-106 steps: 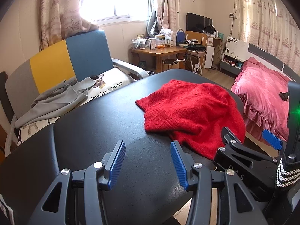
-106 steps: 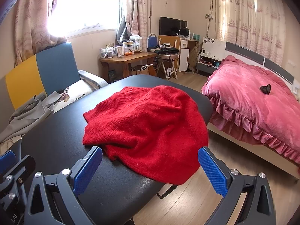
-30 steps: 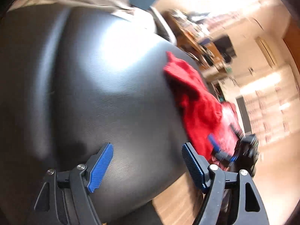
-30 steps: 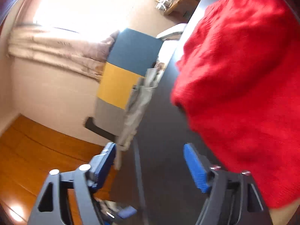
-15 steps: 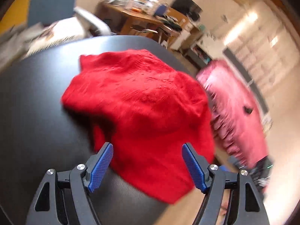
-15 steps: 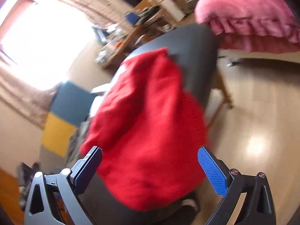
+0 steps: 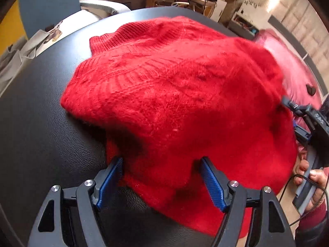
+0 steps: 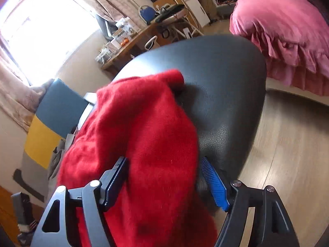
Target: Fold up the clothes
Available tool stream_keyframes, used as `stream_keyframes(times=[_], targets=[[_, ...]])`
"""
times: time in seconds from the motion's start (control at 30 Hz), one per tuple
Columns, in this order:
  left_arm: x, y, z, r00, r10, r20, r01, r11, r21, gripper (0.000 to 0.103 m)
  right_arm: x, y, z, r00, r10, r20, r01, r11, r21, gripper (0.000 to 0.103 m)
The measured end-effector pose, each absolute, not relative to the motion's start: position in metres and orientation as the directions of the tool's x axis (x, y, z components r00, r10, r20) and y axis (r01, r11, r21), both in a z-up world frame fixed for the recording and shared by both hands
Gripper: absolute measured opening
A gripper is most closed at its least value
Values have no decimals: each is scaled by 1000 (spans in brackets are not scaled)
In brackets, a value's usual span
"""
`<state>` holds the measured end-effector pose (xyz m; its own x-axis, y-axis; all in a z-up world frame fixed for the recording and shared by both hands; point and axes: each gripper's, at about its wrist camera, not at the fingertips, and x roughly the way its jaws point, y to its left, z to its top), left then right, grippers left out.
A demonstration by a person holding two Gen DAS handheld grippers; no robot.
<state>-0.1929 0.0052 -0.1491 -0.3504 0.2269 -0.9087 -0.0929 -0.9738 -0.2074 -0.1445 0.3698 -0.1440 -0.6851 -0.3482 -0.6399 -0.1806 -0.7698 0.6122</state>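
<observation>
Since a few seconds back, when both claws hung off the near edge of the table looking across the room, each has swung in over the sweater [image 7: 174, 94] and tipped downward. The sweater lies rumpled in a heap on the black table [image 7: 41, 107], one side spilling over the near edge, so it needs spreading flat before any fold; that is likely why the claws come at two separate parts of its border. The left claw [image 7: 161, 177] is spread wide, its blue pads [image 7: 112, 177] astride the near hem, fabric between them but not squeezed. The right claw [image 8: 164, 181] straddles the overhanging edge; its jaws are closing, with knit between them, the left pad touching the cloth and the right one apparently just clear of it, so no firm pinch yet. In the left view a hand [image 7: 312, 177] grips the right tool's handle at the frame's edge, angled down toward the sweater's side.
</observation>
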Motion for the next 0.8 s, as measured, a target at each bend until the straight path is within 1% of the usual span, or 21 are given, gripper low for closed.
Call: stream_keyframes(times=[0.07,0.17,0.27,0.4,0.47,0.5,0.53,0.57,0.63,0.73,0.8], targets=[[-185,-12,-140,-362,304,-881,-46,-950,-309,76,-150,370,-142,-684,-423,-594,-152,-714,684,16],[-167,-42,-129,-382,351,-855,34,-919,-392,76,-158,355,-135,-677,-496,-543,-116,-658,745,16],[-140,-76,-115,-411,370,-833,91,-893,-441,76,-165,330,-117,-675,-559,-482,-43,-622,782,16],[-90,-117,-97,-482,361,-799,158,-861,-484,76,-168,268,-76,-654,-647,-393,123,-603,788,16],[-64,-139,-87,-527,324,-786,197,-853,-484,76,-154,224,-55,-599,-719,-353,233,-578,782,8],[-50,-150,-85,-544,298,-784,222,-851,-477,76,-145,199,-46,-563,-750,-347,292,-573,766,7],[-36,-161,-83,-559,272,-783,247,-847,-471,76,-133,168,-37,-506,-790,-346,363,-559,746,4],[-21,-174,-83,-561,259,-786,278,-836,-473,76,-120,138,-29,-439,-824,-358,427,-542,724,4],[-2,-189,-85,-570,237,-787,303,-829,-470,76,-93,84,-30,-324,-856,-404,498,-517,696,4],[32,-210,-87,-579,179,-796,337,-836,-433,76,-46,32,-45,-207,-864,-459,545,-491,679,6],[47,-219,-91,-575,148,-805,354,-842,-408,76,-23,24,-58,-170,-854,-492,543,-498,676,6]])
